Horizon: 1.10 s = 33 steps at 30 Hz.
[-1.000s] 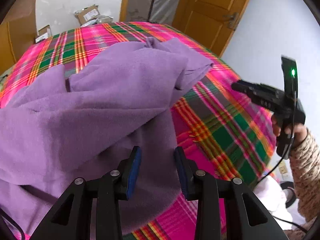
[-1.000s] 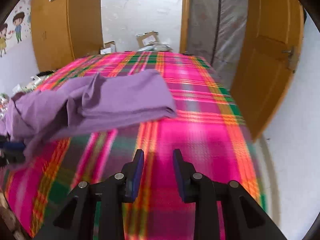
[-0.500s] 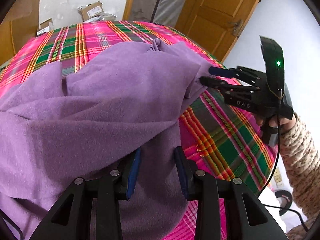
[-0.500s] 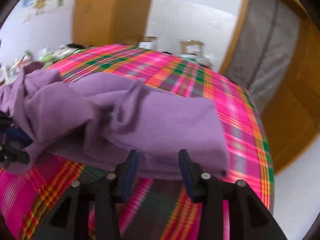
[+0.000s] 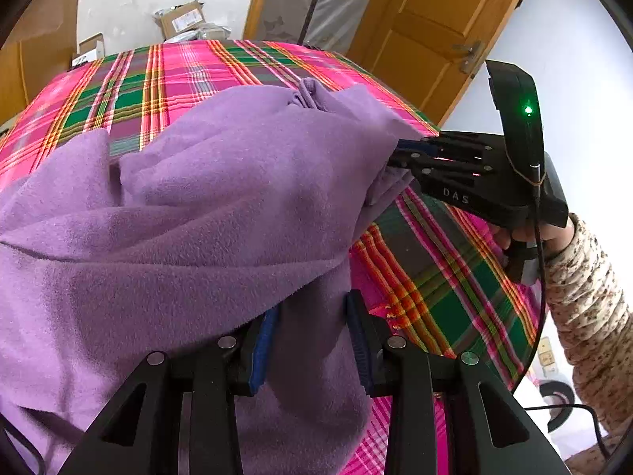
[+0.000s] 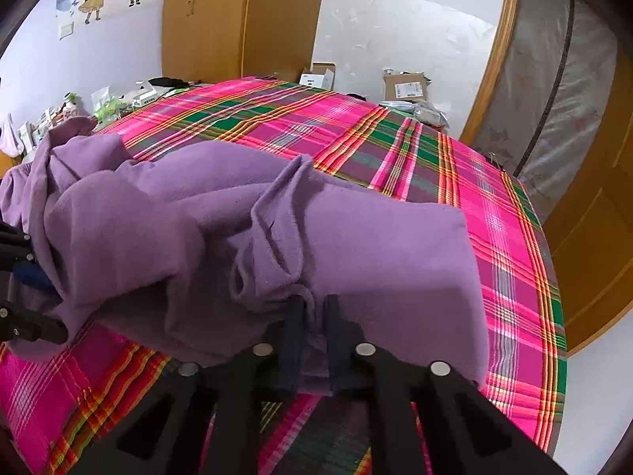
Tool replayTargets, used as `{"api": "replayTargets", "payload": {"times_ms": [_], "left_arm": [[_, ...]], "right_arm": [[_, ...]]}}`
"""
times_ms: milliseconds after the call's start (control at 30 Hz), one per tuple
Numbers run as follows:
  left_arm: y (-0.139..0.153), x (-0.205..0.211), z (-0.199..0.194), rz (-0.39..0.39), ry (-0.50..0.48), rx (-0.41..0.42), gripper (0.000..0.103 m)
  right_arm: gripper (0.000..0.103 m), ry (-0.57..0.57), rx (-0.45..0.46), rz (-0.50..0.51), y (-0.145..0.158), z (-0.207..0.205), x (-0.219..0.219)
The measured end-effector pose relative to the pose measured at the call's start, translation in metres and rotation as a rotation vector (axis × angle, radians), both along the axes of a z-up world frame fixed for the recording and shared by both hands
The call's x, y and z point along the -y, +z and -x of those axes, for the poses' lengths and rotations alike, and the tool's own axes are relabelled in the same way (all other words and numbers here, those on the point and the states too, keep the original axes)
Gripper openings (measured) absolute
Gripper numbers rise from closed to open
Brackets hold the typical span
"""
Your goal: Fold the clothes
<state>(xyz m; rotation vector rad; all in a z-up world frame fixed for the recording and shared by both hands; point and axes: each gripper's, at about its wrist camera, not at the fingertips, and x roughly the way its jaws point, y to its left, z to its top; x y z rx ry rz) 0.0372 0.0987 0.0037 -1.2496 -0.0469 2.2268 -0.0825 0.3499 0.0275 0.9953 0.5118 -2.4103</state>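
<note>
A purple fleece garment point(image 5: 205, 206) lies bunched on a bed with a pink and green plaid cover point(image 5: 435, 277). My left gripper point(image 5: 312, 316) is open, its fingers wide apart with purple cloth lying between them. My right gripper point(image 6: 314, 308) is shut on a fold at the garment's point(image 6: 356, 245) near edge. In the left wrist view the right gripper point(image 5: 399, 154) shows at the right, its tips pressed into the garment's far edge. The left gripper's fingertips point(image 6: 23, 273) show at the left edge of the right wrist view, partly under cloth.
Wooden doors point(image 5: 443, 27) and a plastic-covered opening point(image 6: 554, 111) stand beyond the bed. Cardboard boxes point(image 5: 178, 19) sit on the floor at the far end. Clutter point(image 6: 79, 111) lies past the bed's left side. A wooden wardrobe point(image 6: 237, 19) stands at the back.
My right gripper has come in from open space to the garment's edge and closed on a fold. The left gripper has stayed open with more cloth draped over it.
</note>
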Motion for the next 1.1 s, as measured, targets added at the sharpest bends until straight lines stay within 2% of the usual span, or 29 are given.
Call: {"api": "replayTargets", "payload": {"times_ms": [33, 133, 267, 500, 800, 933, 1000, 1100], "left_arm": [[0.0, 0.0, 0.0, -0.001, 0.001, -0.001, 0.034], [-0.001, -0.001, 0.001, 0.017, 0.005, -0.014, 0.018], [-0.001, 0.005, 0.004, -0.008, 0.007, -0.008, 0.01], [0.003, 0.012, 0.004, -0.059, -0.006, -0.004, 0.009], [-0.001, 0.014, 0.005, -0.072, -0.009, -0.003, 0.009], [-0.003, 0.01, 0.007, -0.068, -0.014, 0.006, 0.009], [-0.004, 0.009, 0.006, -0.064, -0.014, 0.008, 0.009], [-0.005, 0.007, 0.005, -0.06, -0.012, 0.012, 0.011]], "right_arm": [[0.008, -0.011, -0.018, 0.002, 0.002, 0.0, -0.001], [0.008, -0.081, -0.057, 0.034, 0.011, 0.007, -0.013], [0.008, -0.203, -0.073, 0.087, 0.022, 0.021, -0.039], [0.008, -0.385, -0.096, 0.163, 0.034, 0.031, -0.084], [0.01, -0.596, -0.082, 0.197, 0.033, 0.041, -0.126], [0.01, -0.639, -0.101, 0.177, 0.035, 0.032, -0.129], [0.011, -0.617, -0.133, 0.151, 0.04, 0.023, -0.123], [0.022, -0.581, -0.155, 0.134, 0.046, 0.012, -0.114]]}}
